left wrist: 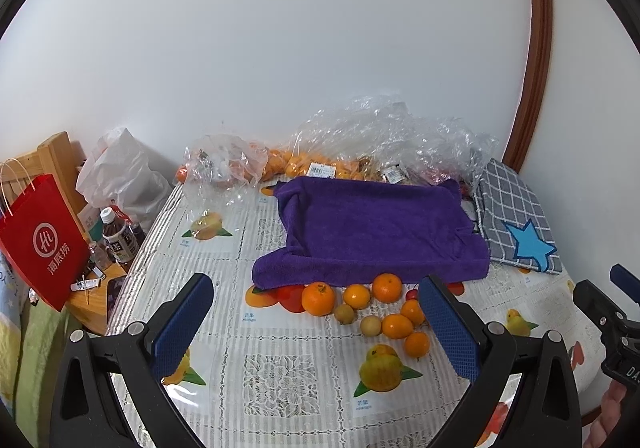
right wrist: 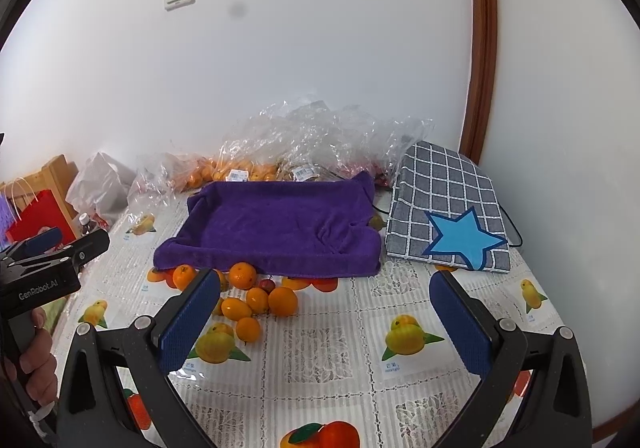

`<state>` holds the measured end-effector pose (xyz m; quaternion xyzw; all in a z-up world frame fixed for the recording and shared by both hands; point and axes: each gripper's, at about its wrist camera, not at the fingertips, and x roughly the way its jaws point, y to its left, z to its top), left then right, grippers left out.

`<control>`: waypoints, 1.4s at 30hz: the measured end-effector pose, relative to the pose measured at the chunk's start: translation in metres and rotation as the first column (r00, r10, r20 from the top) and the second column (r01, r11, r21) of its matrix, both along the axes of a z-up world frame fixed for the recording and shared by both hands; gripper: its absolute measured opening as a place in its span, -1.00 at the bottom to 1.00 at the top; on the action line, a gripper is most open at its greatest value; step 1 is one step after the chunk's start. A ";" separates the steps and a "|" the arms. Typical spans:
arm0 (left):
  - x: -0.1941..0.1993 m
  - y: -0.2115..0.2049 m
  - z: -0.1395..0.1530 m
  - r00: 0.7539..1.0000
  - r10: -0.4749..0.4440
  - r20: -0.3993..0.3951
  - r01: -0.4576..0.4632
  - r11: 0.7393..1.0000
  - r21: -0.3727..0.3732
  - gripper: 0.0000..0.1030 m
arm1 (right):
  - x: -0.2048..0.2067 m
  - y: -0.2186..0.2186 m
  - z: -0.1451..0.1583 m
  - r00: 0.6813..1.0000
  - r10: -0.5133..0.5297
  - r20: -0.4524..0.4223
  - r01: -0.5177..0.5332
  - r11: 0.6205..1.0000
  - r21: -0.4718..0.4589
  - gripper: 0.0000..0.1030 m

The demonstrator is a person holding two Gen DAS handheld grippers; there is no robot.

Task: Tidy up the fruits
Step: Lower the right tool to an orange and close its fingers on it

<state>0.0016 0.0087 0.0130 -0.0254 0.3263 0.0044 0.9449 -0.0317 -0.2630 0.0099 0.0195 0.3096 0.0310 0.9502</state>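
Note:
Several loose oranges (left wrist: 318, 298) (right wrist: 242, 275), small kumquats (left wrist: 397, 326) (right wrist: 236, 308) and two brownish round fruits (left wrist: 345, 313) lie in a cluster on the table, just in front of a purple towel-lined tray (left wrist: 372, 232) (right wrist: 276, 228). A small red fruit (right wrist: 265, 284) sits among them. My left gripper (left wrist: 316, 312) hovers open over the cluster, holding nothing. My right gripper (right wrist: 326, 308) is open and empty, with the fruits beside its left finger. Each gripper shows at the edge of the other's view, left gripper (right wrist: 52, 248), right gripper (left wrist: 616, 312).
Clear plastic bags (left wrist: 360, 143) (right wrist: 304, 143) with more oranges lie against the wall behind the tray. A grey checked cloth with a blue star (left wrist: 516, 224) (right wrist: 448, 219) is right of the tray. A red paper bag (left wrist: 40, 240), bottles (left wrist: 118, 236) and a white bag (left wrist: 124, 175) crowd the left side.

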 end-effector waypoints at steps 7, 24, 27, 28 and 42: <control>0.025 0.010 -0.041 0.998 0.027 -0.063 -0.028 1.000 -0.003 1.00 | 0.022 0.009 -0.027 1.000 0.012 -0.026 -0.013 1.000 -0.026 0.99; 0.057 0.068 -0.120 0.978 0.092 -0.189 -0.098 0.995 -0.022 0.99 | 0.090 0.030 -0.122 0.972 0.084 -0.222 -0.076 0.996 0.044 0.40; 0.059 0.069 -0.128 0.977 0.082 -0.195 -0.087 0.996 -0.018 0.99 | 0.097 0.039 -0.138 0.960 0.127 -0.250 -0.114 0.991 0.067 0.24; 0.061 0.069 -0.130 0.977 0.079 -0.198 -0.084 0.996 -0.017 0.99 | 0.099 0.043 -0.142 0.956 0.143 -0.257 -0.128 0.989 0.075 0.19; 0.065 0.069 -0.143 0.975 0.052 -0.215 -0.063 0.997 -0.044 0.99 | 0.117 0.052 -0.162 0.937 0.199 -0.288 -0.172 0.978 0.117 -0.44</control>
